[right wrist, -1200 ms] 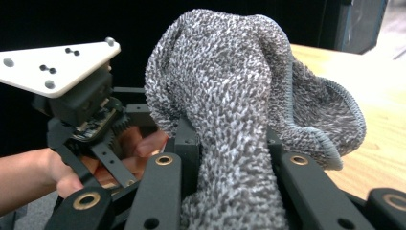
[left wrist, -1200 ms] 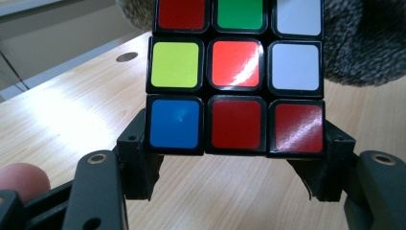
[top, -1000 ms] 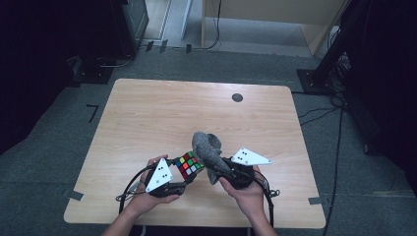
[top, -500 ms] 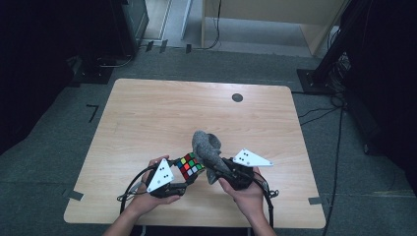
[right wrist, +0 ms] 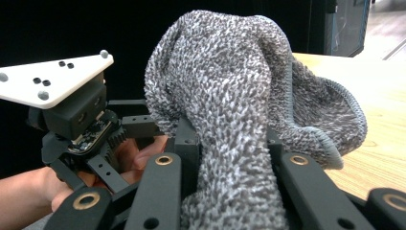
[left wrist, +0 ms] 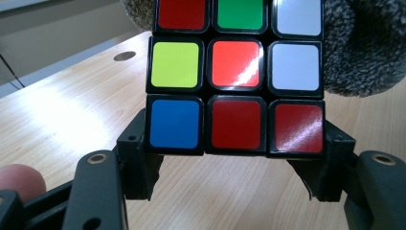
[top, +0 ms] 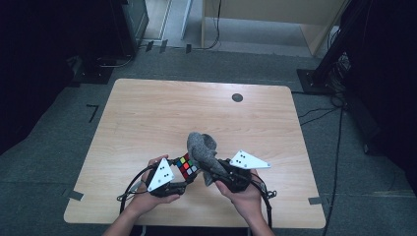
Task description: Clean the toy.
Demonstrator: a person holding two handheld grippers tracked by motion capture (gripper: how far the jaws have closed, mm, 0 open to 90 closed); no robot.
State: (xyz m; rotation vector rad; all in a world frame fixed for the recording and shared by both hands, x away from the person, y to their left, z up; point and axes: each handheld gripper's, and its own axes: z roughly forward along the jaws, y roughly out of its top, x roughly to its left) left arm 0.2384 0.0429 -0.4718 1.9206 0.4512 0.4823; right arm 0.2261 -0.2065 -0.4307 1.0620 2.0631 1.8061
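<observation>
Light wooden bench bare across far and middle parts, small dark round hole near far edge, scrambled colour puzzle cube and fuzzy grey cloth touching, crowding near edge, bench sides open

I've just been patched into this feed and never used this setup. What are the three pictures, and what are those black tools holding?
No robot arm here: a person holds a hand-operated two-jaw gripper in each hand at a wooden table. The high view looks down from above, forearms entering at the bottom. The other two views come from cameras riding on each gripper, looking along its black jaws. The left gripper is shut on a Rubik's cube. The right gripper is shut on a grey fluffy cloth, which is pressed against the cube.
</observation>
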